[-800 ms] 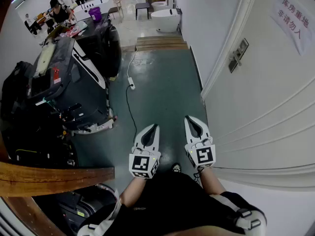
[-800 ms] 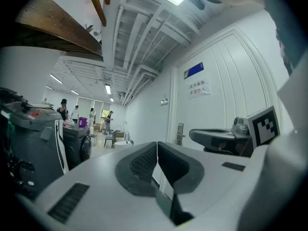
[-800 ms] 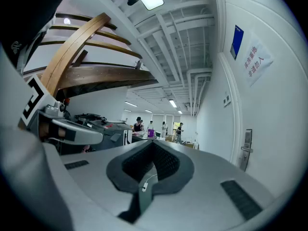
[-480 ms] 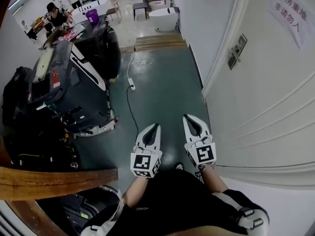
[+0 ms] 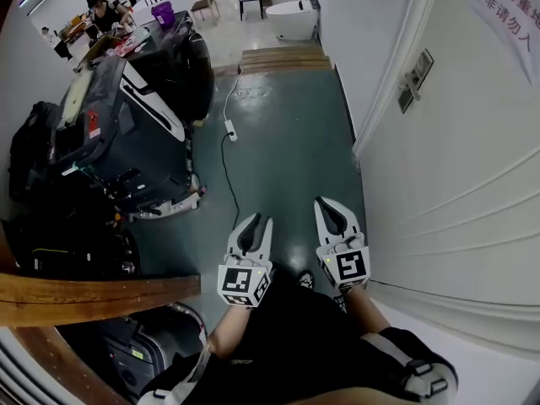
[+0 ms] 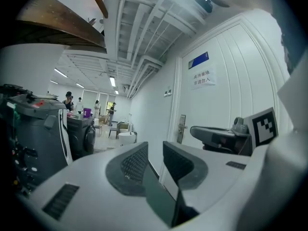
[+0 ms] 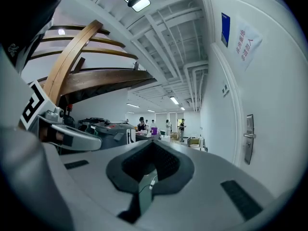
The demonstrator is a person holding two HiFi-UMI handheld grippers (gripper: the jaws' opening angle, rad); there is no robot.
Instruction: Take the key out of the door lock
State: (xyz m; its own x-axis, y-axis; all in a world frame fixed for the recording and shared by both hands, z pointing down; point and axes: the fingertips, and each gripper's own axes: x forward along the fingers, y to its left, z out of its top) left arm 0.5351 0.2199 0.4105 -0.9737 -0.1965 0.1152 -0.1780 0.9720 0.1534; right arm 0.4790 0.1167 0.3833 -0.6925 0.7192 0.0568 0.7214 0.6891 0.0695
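The white door fills the right side of the head view, with its metal lock plate and handle far ahead on it. The same lock plate shows in the right gripper view and the lock plate in the left gripper view. It is too small to make out a key. My left gripper hovers over the green floor with a narrow gap between its pads, nothing in it. My right gripper is beside it, nearer the door, tips together and empty. Both point level down the corridor.
Black machines crowd the left. A power strip with its cable lies on the green floor ahead. A wooden beam crosses low left. Steps lead to a back room with people at a table. A paper sign hangs on the door.
Both grippers stay side by side in much the same place. The head view has shifted a little, so the floor and the door lock sit slightly higher in the picture.
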